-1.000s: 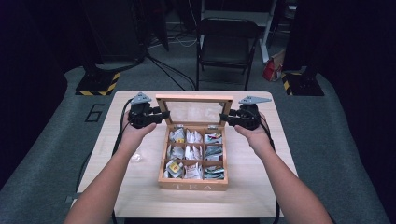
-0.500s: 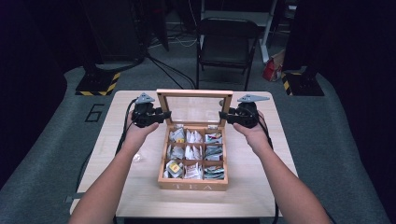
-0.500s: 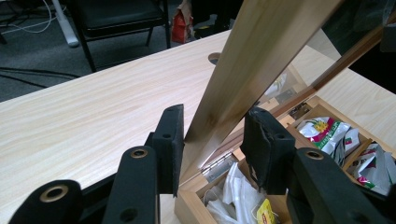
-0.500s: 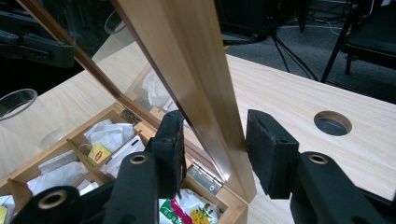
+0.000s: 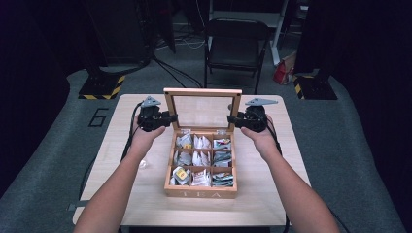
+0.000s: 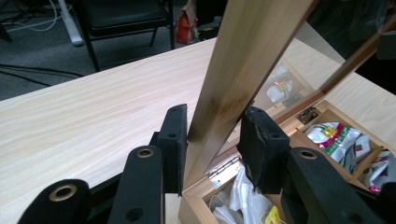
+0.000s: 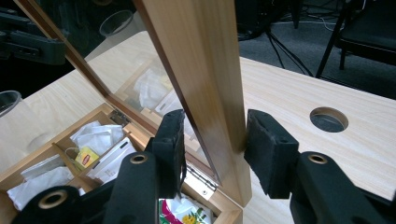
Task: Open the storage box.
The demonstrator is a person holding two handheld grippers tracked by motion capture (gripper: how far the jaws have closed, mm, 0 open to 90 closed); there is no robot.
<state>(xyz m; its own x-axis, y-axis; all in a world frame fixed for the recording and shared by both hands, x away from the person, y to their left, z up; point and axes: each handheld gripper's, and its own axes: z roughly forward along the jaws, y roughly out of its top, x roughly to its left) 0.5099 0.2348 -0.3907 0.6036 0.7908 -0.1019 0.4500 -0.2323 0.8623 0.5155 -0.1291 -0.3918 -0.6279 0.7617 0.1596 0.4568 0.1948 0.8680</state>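
A light wooden tea box (image 5: 201, 184) with "TEA" on its near wall sits at the middle of the pale wood-grain desk (image 5: 121, 194). Its glass-paned, wood-framed lid (image 5: 202, 91) stands raised, roughly upright, hinged along the box's far edge. Inside, thin wooden dividers split the box into nine compartments in three rows of three, each holding paper tea bags (image 5: 200, 159); one with a yellow tag lies in the near left compartment.

The left claw (image 5: 171, 118) is at the lid's left frame post, low down near the hinge. In the left gripper view its two black jaws straddle that post (image 6: 229, 88): the left pad lies against the wood, while the right pad looks just shy of it, so no firm grip shows. These jaws have just been closing, with the post between them. The right claw (image 5: 231, 119) is at the lid's right frame post at about the same height. In the right gripper view its jaws bracket the post (image 7: 205, 79), both pads close against the wood and apparently clamped on it.

A person's bare forearms come in from the near edge, one on either side of the box. The right gripper view shows a round hole (image 7: 329, 119) in the desk top beyond the lid. Past the desk's far edge stands a black folding chair (image 5: 236, 48) on grey carpet.
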